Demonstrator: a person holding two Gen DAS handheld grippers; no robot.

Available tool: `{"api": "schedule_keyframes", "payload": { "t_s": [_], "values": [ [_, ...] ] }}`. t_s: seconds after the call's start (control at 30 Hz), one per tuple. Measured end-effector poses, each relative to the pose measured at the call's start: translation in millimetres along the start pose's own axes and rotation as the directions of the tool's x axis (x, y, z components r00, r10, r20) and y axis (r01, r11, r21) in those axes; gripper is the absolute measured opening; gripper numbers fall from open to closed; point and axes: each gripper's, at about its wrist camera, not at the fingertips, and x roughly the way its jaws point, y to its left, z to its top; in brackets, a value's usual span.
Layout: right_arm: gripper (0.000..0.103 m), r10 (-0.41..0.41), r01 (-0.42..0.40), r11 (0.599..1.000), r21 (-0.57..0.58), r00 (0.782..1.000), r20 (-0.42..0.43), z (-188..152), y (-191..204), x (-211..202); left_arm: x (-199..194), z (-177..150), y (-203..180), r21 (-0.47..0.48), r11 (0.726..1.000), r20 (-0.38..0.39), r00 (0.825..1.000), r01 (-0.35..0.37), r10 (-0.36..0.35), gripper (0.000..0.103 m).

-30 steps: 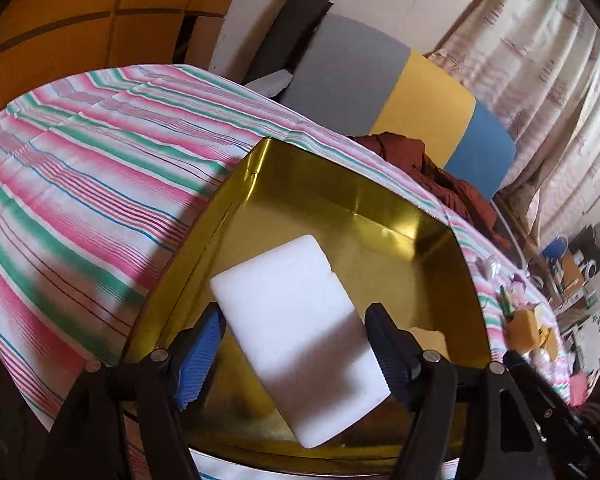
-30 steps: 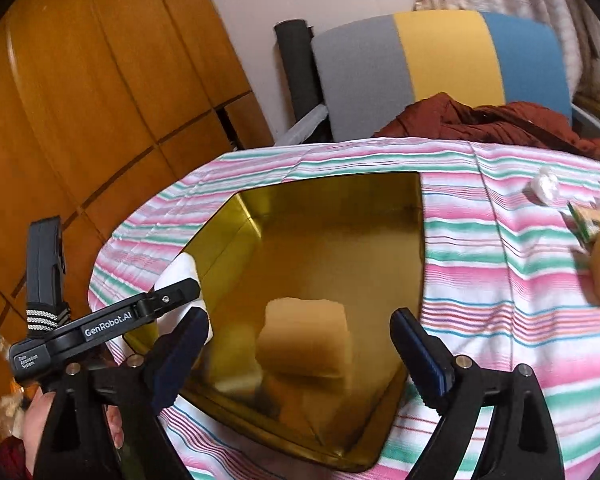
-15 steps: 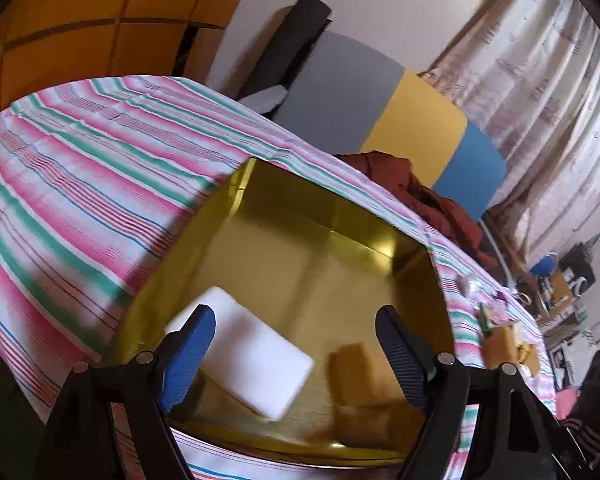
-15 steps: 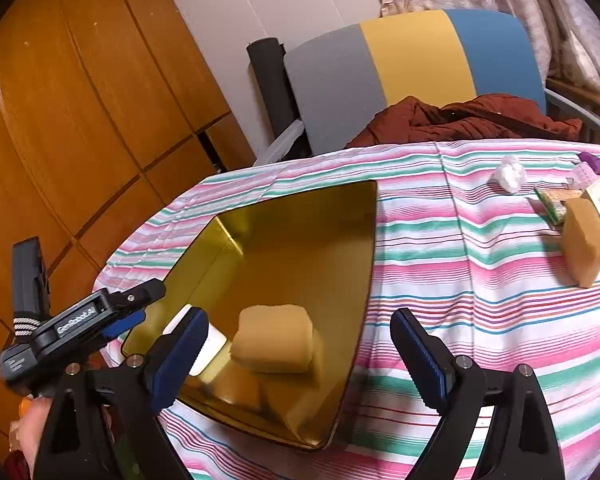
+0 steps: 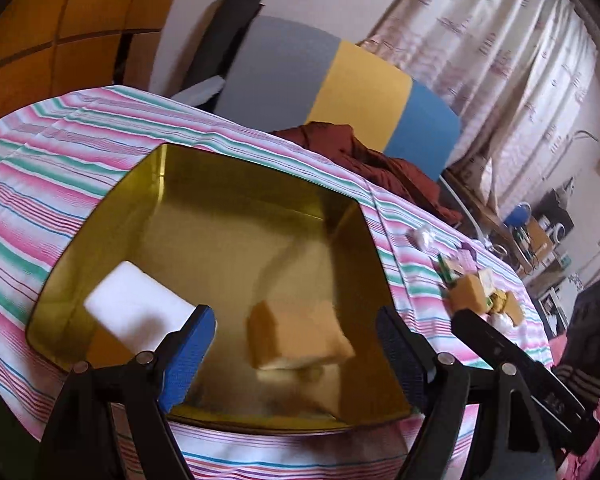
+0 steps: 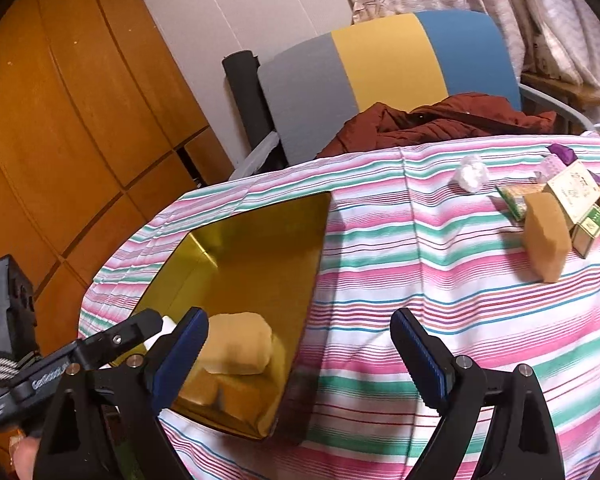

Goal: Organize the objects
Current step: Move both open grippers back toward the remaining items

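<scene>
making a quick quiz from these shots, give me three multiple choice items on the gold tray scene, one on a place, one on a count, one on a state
1. Where does the white sponge lie?
A. inside the gold tray
B. on the striped cloth beside the tray
C. on the chair

2. How many sponges lie inside the tray?
A. one
B. two
C. four

3. What is the state of the left tool?
A. shut on the white sponge
B. shut on the tan sponge
C. open, holding nothing

Answers:
1 A, the white sponge rests on the tray floor near its left wall.
2 B, only the white sponge and the tan sponge lie there; another tan sponge stands outside on the striped cloth.
3 C, its blue pads stand wide apart with no sponge pressed between them.
</scene>
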Motion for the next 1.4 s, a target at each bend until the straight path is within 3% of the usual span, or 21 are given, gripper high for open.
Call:
{"api": "schedule_keyframes", "payload": {
  "t_s": [0.23, 0.53, 0.8, 1.03, 1.13, 1.23, 1.33, 1.4],
  "values": [
    [0.093, -0.064, 0.064, 0.998, -0.012, 0.998, -0.003, 1, -24, -8, 2, -12, -30, 0.053, 0.996, -0.038, 0.996, 0.079, -0.077, 0.084],
    [0.093, -0.207, 0.207, 0.978, 0.017, 0.978, 0.004, 2, -87, -32, 15, -29, -77, 0.151, 0.981, -0.107, 0.988, 0.124, -0.108, 0.084],
    [0.1, -0.369, 0.367, 0.923, 0.117, 0.929, -0.004, 5, -166, -67, 26, -41, -109, 0.215, 0.959, -0.174, 0.973, 0.187, -0.151, 0.084],
    [0.101, -0.468, 0.461, 0.877, 0.138, 0.884, 0.017, 25, -241, -103, 33, -52, -136, 0.268, 0.938, -0.223, 0.961, 0.222, -0.163, 0.084],
    [0.101, -0.516, 0.503, 0.833, 0.23, 0.857, -0.005, 29, -289, -117, 37, -56, -141, 0.271, 0.934, -0.244, 0.956, 0.232, -0.166, 0.084],
    [0.101, -0.534, 0.529, 0.806, 0.264, 0.843, -0.061, 27, -321, -117, 41, -60, -146, 0.278, 0.932, -0.263, 0.952, 0.233, -0.159, 0.084],
    [0.101, -0.493, 0.504, 0.821, 0.267, 0.863, -0.113, 19, -330, -106, 43, -63, -148, 0.285, 0.93, -0.273, 0.95, 0.233, -0.154, 0.084],
    [0.102, -0.438, 0.451, 0.853, 0.264, 0.892, -0.108, 13, -318, -100, 44, -64, -150, 0.289, 0.928, -0.278, 0.948, 0.233, -0.152, 0.084]
  ]
}}
